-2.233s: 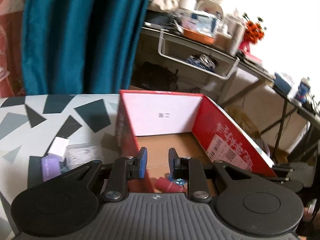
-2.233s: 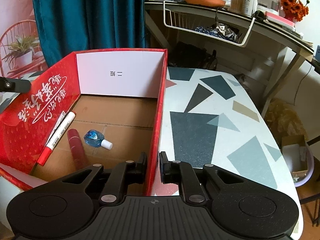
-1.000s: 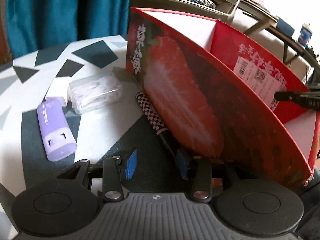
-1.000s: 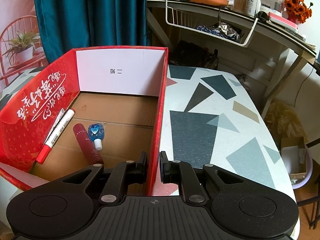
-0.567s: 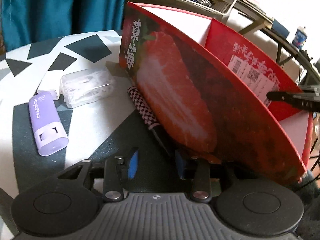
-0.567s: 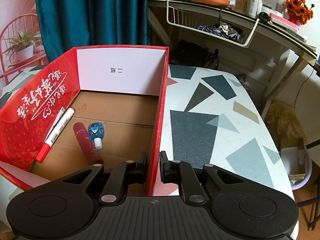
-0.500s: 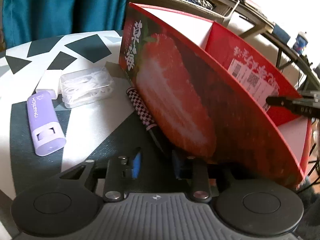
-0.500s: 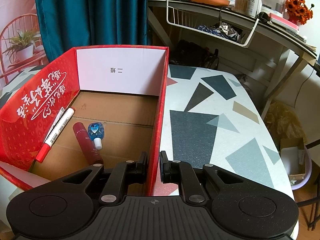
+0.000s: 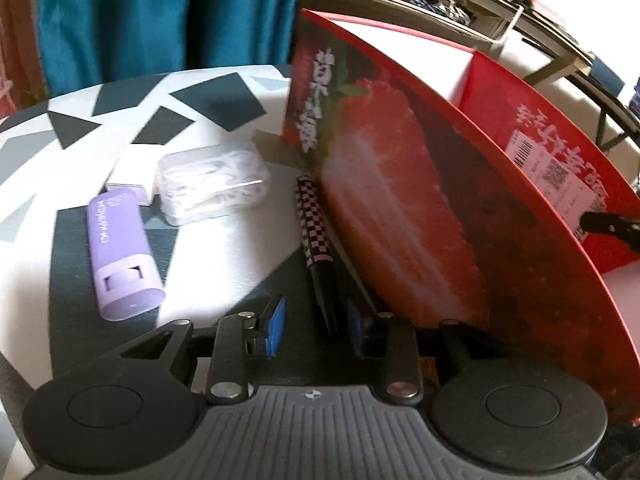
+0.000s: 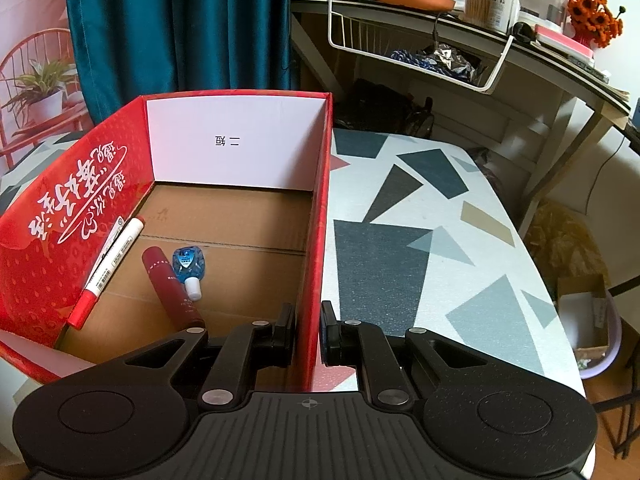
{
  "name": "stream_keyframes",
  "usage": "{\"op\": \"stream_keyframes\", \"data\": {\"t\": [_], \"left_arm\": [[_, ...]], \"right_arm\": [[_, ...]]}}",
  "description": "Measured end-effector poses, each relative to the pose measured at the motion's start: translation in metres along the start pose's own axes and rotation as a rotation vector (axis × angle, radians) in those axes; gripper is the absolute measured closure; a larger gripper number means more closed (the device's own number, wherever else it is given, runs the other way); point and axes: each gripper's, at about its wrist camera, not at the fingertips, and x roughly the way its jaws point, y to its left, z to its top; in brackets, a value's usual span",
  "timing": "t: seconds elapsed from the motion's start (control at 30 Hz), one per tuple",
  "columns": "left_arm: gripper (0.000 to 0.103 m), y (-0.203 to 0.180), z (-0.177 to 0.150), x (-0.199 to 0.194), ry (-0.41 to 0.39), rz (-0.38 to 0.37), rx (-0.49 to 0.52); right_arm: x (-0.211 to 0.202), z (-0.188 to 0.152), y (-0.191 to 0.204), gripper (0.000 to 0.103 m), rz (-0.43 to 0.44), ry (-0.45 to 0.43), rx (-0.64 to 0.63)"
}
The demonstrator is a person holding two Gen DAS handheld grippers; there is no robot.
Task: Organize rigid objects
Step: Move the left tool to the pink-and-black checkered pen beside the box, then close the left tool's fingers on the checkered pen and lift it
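Fingers (image 9: 316, 326) of the left gripper are straddling the pen (image 9: 316, 236), part-open, just reopening; crowding the box (image 9: 400, 200), they risk snagging. Right gripper (image 10: 308, 334) is clamping its wall.

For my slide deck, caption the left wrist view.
Left gripper straddles a checkered pen lying beside the red strawberry box.

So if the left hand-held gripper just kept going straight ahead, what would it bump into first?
Probably the black-and-pink checkered pen on the table beside the red cardboard box; its tip already lies between the open jaws.

Checkered pen (image 9: 316, 222) flat along red box (image 9: 400, 208); purple case (image 9: 122, 254), clear case (image 9: 210, 188) nearby.
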Motion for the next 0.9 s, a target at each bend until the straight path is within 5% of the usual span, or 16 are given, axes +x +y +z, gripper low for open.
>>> {"op": "stream_keyframes", "data": {"t": [0.5,0.6,0.9], "left_arm": [[0.073,0.002,0.026,0.03,-0.075,0.094,-0.027],[0.086,0.001,0.023,0.028,-0.079,0.118,-0.018],[0.086,0.015,0.004,0.003,-0.082,0.079,-0.107]], "right_arm": [[0.0,0.0,0.0,0.092,0.002,0.0,0.002],[0.0,0.0,0.0,0.091,0.002,0.0,0.003],[0.0,0.0,0.001,0.091,0.001,0.0,0.001]]}}
